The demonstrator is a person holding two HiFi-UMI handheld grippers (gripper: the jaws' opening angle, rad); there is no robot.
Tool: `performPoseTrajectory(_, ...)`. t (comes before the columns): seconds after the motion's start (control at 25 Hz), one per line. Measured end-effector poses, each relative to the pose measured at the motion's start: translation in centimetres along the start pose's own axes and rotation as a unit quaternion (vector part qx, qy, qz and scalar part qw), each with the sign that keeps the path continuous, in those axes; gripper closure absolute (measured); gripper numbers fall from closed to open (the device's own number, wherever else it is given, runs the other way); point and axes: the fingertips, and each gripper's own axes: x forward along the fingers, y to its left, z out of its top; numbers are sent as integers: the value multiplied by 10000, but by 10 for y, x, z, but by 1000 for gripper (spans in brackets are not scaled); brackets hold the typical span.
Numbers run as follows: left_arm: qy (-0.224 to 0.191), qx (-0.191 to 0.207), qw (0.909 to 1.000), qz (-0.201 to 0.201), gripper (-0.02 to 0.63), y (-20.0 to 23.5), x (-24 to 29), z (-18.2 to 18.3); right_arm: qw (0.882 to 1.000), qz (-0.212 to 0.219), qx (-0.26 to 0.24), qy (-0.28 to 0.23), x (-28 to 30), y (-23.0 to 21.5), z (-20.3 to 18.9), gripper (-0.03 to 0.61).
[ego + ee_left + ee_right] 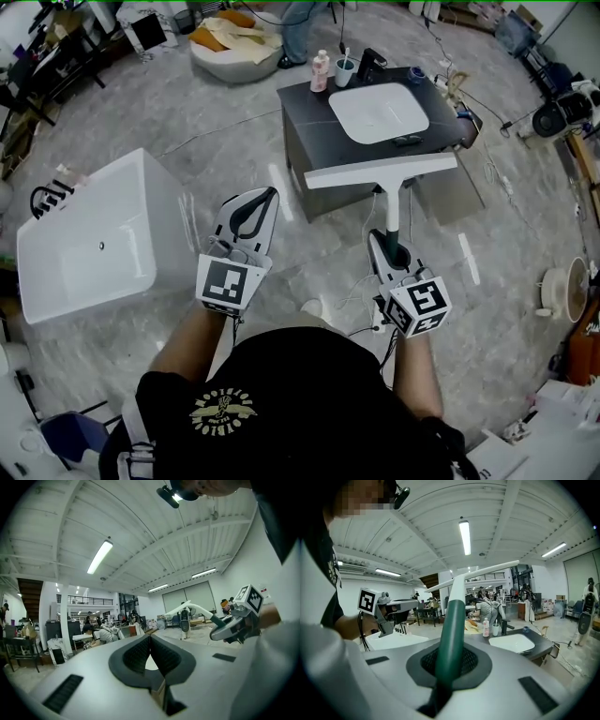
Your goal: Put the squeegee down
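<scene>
My right gripper (395, 253) is shut on the squeegee's dark green handle (392, 217), low in front of me. The squeegee's white stem rises to a long white blade (380, 172), which hangs over the near edge of the dark vanity counter (305, 103) with its white basin (380, 112). In the right gripper view the green handle (451, 630) runs up between the pads to the blade (476, 575). My left gripper (268, 196) is shut and holds nothing, level with the right one and to its left. In the left gripper view its dark pads (136, 654) meet with nothing between them.
A white bathtub (84, 239) stands at the left on the grey marble floor. On the counter's back edge are a bottle (321, 71), a cup (344, 70) and a black tap (371, 64). Cables trail over the floor. A round cushion (230, 42) lies far back.
</scene>
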Motion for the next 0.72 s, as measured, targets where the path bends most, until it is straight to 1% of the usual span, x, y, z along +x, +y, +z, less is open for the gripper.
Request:
performPoseTrajectory(0.08, -56, 14, 9999, 98, 591, -3, 13, 5, 10000, 50, -7, 3, -2, -15, 0, 551)
performPoseTrajectory(0.2, -289, -60, 9987, 422, 591, 0, 24, 19, 9999, 120, -18, -16, -4, -32, 0, 551)
performPoseTrajectory(0.24, -313, -64, 9981, 524, 591, 2, 25, 21, 9999, 154, -5, -32, -3, -36, -1, 551)
performPoseTrajectory(0.32, -235, 26, 9978, 625, 591, 6, 27, 20, 9997, 216, 50, -62, -2, -41, -4, 551)
performPoseTrajectory(0.48, -43, 57, 9981, 605, 591, 3, 31, 17, 9995, 288, 104, -89, -2, -47, -5, 551)
performPoseTrajectory(0.6, -12, 136, 9989, 448, 591, -4, 33, 16, 9994, 297, 136, -105, -1, -50, -4, 551)
performPoseTrajectory(0.72, 282, 131, 9991, 300, 591, -7, 34, 1, 9994, 292, 120, -148, 4, -52, -2, 551)
